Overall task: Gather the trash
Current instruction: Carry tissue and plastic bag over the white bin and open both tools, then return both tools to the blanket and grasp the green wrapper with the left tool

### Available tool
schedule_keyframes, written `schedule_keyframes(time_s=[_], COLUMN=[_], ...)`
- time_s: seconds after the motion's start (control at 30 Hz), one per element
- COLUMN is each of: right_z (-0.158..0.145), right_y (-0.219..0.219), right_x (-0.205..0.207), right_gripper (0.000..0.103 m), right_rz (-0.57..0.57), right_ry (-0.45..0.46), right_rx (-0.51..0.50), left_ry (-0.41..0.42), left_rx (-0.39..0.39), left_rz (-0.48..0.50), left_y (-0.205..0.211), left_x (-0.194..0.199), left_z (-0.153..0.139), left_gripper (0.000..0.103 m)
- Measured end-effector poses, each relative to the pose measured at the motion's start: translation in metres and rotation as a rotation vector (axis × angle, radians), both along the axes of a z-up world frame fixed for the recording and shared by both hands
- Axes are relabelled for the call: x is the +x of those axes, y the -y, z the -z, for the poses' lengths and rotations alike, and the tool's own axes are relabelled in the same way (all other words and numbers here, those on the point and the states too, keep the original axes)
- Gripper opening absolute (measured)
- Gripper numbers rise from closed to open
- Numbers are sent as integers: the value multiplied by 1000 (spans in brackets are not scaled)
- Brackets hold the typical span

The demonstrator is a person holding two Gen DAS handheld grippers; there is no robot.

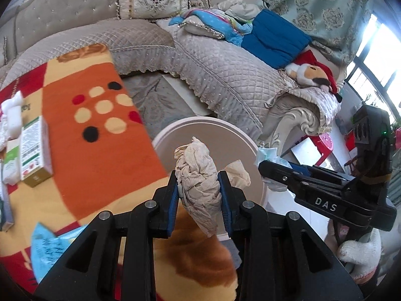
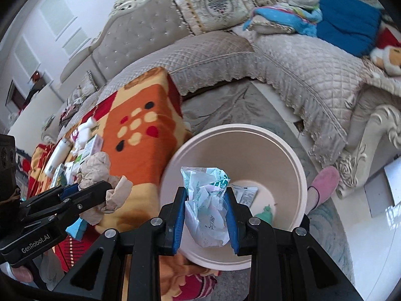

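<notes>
While both grippers are loaded, the coming move is judged to turn on how each load lies against the bin mouth. A crumpled blue-and-white wrapper [image 2: 208,205] is pinched between the blue pads of the right gripper [image 2: 207,215], its long axis running up along the fingers, and it is seen directly over the open mouth of the pale round bin [image 2: 299,175], with the bin floor and a few discarded packets visible just beyond it. A crumpled beige tissue [image 1: 198,183] is pinched by the left gripper [image 1: 199,195], likewise lengthwise along the fingers; it is seen against the bin's near-left rim, beside the orange patterned blanket [image 1: 82,115], so whether it is fully over the opening cannot be told. The right hand is therefore judged the better placed for a drop, and a short shift of the left toward the bin's centre is judged to be needed first. Boxes [image 1: 35,150] are left on the blanket, well apart from the bin.
</notes>
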State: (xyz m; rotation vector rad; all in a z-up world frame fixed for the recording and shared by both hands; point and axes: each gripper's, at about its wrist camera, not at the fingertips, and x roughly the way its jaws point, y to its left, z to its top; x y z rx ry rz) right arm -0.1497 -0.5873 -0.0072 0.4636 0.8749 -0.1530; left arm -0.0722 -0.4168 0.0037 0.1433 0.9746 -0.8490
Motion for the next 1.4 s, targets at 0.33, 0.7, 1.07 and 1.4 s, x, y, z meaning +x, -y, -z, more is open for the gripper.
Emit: schedule_keyframes(time_s=[0.33,0.7,1.07,1.4], right_z=[11,1,-8,-20], right_y=[18,-13,-56,-110], right_x=[-5,7,23,51], right_gripper=[58,58,58,58], right_rz=[64,-8,-85,-190], right_ry=[-9,7,13,31], right_rx=[26,3,-3,-17], left_ry=[-36,43,63,66], left_rx=[-49,-15,-12,0], left_rz=[-2,-48,-118,-233], left_y=[-1,-29,-75,-147], left_x=[3,-3,6,23], left_z=[-1,-11,-15,-16], left_gripper=[55,55,55,55])
